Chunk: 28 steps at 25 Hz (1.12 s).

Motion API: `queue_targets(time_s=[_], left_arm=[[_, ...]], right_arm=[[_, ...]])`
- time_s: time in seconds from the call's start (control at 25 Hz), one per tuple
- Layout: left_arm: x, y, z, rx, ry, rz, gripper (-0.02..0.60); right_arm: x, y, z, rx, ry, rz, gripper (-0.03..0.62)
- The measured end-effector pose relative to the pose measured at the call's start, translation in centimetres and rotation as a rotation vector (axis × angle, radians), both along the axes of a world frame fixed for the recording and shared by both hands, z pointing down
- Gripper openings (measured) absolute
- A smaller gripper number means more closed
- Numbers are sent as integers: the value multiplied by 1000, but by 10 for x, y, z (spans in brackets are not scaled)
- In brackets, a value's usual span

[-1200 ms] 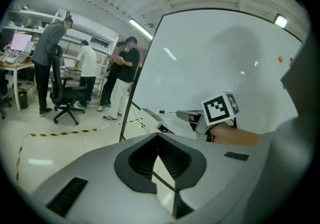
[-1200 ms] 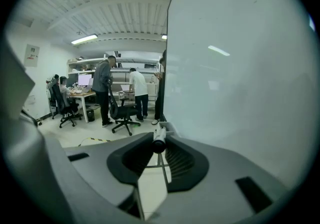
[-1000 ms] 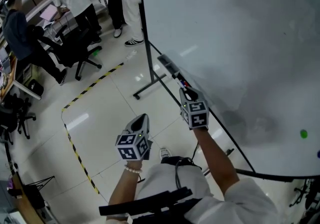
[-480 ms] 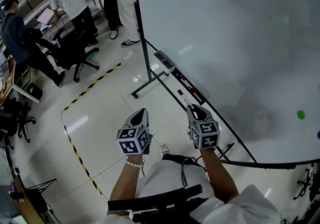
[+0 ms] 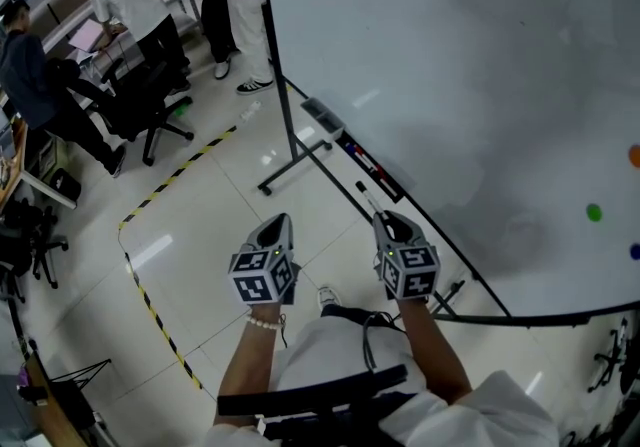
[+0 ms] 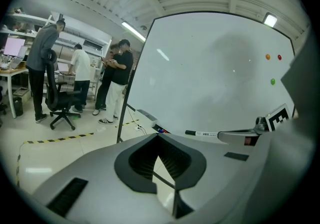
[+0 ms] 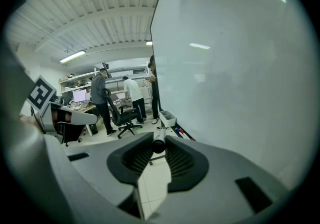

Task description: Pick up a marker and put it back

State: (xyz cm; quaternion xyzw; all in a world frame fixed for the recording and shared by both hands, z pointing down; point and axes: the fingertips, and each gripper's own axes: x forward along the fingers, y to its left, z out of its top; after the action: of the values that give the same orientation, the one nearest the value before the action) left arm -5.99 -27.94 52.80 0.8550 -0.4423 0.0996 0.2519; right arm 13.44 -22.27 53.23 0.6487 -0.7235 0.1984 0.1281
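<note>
A whiteboard (image 5: 450,65) on a dark frame stands on pale floor tiles (image 5: 200,225). Coloured magnets sit near its right edge (green (image 5: 594,213), orange (image 5: 634,155)). Yellow-black floor tape (image 5: 150,303) marks a bay beside the frame's foot (image 5: 290,170). Beyond it is a black office chair (image 5: 140,100), with a person in a white shirt (image 5: 125,0) bent over a desk just behind it and two more people standing nearby.

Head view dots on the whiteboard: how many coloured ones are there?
3. An orange dot at the right edge, a green dot lower and to its left, a blue dot lowest, at the edge. More may lie beyond the frame.
</note>
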Motion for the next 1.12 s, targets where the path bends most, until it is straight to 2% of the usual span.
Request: queue_targets(time_s=[0.6,0.8,1.12], left_arm=[[11,10,-5,17,-16,27,-5],[16,4,1,17,-8,-19,-3],[4,-13,-5,21,-15,-53,-3]], right_arm=[[2,3,-4,22,-12,-22,89],[12,-2,-4,20,-11,-21,89],[5,-37,-8,20,0,-52,89]])
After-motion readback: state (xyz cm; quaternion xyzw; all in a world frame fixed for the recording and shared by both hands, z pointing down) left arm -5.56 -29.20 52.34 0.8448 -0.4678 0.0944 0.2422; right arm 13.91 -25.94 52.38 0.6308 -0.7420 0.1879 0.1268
